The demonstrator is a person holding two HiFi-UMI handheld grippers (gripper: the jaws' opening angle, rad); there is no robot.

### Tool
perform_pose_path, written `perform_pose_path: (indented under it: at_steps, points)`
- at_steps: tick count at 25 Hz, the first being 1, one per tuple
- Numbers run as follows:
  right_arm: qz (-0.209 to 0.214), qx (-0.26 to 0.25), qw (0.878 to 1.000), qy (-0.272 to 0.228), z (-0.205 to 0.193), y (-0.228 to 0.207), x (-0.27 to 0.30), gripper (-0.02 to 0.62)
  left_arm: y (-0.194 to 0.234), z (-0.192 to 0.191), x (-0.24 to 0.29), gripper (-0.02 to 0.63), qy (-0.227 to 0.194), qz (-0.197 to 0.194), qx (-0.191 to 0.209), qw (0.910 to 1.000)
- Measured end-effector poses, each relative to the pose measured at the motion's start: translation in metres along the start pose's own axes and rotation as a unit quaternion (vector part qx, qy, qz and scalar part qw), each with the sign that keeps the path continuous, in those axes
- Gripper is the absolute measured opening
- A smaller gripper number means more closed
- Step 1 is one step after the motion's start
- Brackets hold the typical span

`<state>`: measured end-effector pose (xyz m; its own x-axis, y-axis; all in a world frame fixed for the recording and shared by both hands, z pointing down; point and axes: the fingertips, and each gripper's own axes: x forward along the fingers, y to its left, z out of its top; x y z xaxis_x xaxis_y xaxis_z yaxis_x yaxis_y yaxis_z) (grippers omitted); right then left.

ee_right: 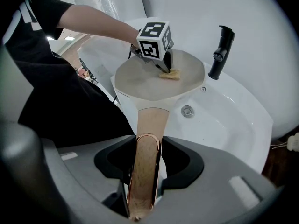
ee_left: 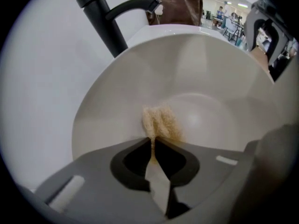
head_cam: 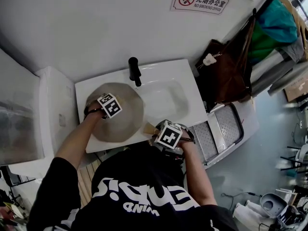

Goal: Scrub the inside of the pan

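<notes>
A beige pan (head_cam: 126,121) is held over the white sink (head_cam: 166,97), its wooden handle (ee_right: 147,143) clamped in my right gripper (ee_right: 147,149). In the right gripper view the pan's inside (ee_right: 145,80) faces up. My left gripper (ee_left: 153,141) is shut on a small yellow scrub pad (ee_left: 161,122), which presses against the pan's inner wall (ee_left: 196,73). From the right gripper view the pad (ee_right: 169,74) lies at the pan's far side under the left gripper's marker cube (ee_right: 154,40). In the head view the left gripper (head_cam: 109,106) is over the pan and the right gripper (head_cam: 168,134) is at its handle end.
A black tap (head_cam: 135,71) stands at the back of the sink, close to the pan's far rim. The drain (ee_right: 188,110) shows in the basin. A brown bag (head_cam: 231,71) and a metal step stool (head_cam: 221,129) are to the right of the sink.
</notes>
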<state>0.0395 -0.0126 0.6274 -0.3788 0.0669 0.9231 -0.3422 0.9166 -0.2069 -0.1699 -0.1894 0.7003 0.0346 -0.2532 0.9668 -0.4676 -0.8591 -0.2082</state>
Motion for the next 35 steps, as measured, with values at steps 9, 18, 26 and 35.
perform_pose_path:
  at_steps: [9,18,26,35]
  points:
    - [0.005,0.002,1.000,-0.007,0.001,0.000,0.000,0.175,0.000,-0.031,0.000,0.025,0.056,0.001,0.046,0.9974]
    - [0.006,0.004,1.000,-0.008,0.000,0.000,0.000,0.175,-0.028,-0.053,-0.006,0.023,0.085,-0.074,0.042,0.9928]
    - [0.010,0.001,1.000,-0.012,0.002,0.000,-0.002,0.175,-0.062,-0.050,-0.015,0.023,0.080,-0.113,0.062,0.9884]
    - [0.014,0.002,1.000,-0.014,0.004,0.002,-0.001,0.175,-0.118,-0.028,-0.020,0.025,0.058,-0.189,0.080,0.9769]
